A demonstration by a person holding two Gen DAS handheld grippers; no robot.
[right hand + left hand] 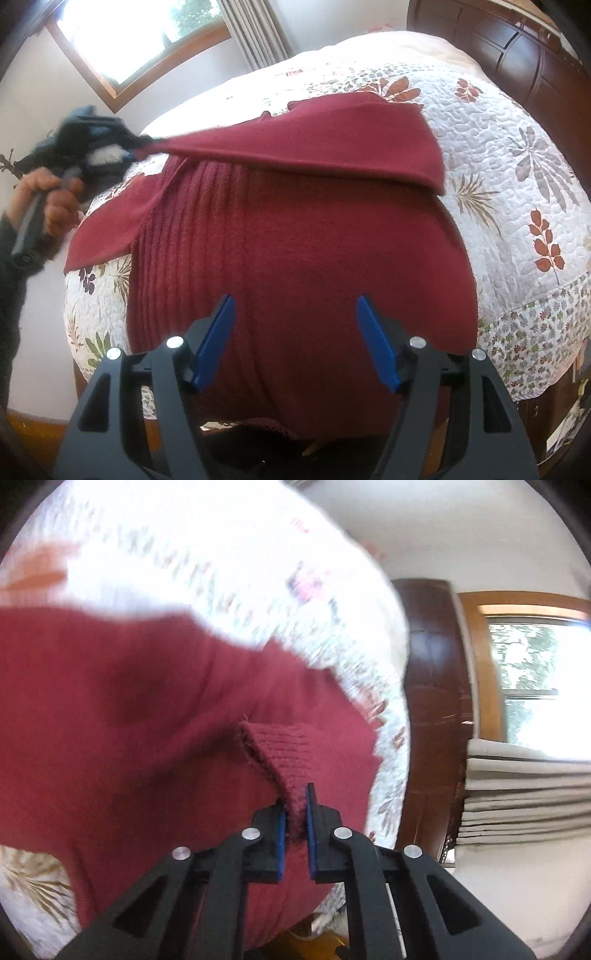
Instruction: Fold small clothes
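Tongs first: our left tongs (295, 812) are clamped on the ribbed cuff (282, 755) of a dark red sweater (303, 236), with the knit pinched between the two blue pads (309, 834). In the right wrist view, we see the same left tongs (138, 147) at the far left, blurred, held by a hand (48, 201), with a sleeve (295, 144) stretched from them across the upper part of the garment. The sleeve is lifted clear of the sweater body at the left end and lies over it toward the right.

Our right tongs (295, 332) are spread wide apart, gripping nothing, and sit above the lower part of the sweater body.

The sweater lies spread on a bed, on a white quilted bedspread (517, 177) printed with red and grey leaf patterns. Vertical ribbing (192, 236) runs down the left side of the garment. A second sleeve (107, 236) extends to the left, toward the bed edge.

Beyond the bed we see a dark wooden headboard (517, 48), a window (140, 33) with a wood frame, and pleated curtains (255, 33) beside it.
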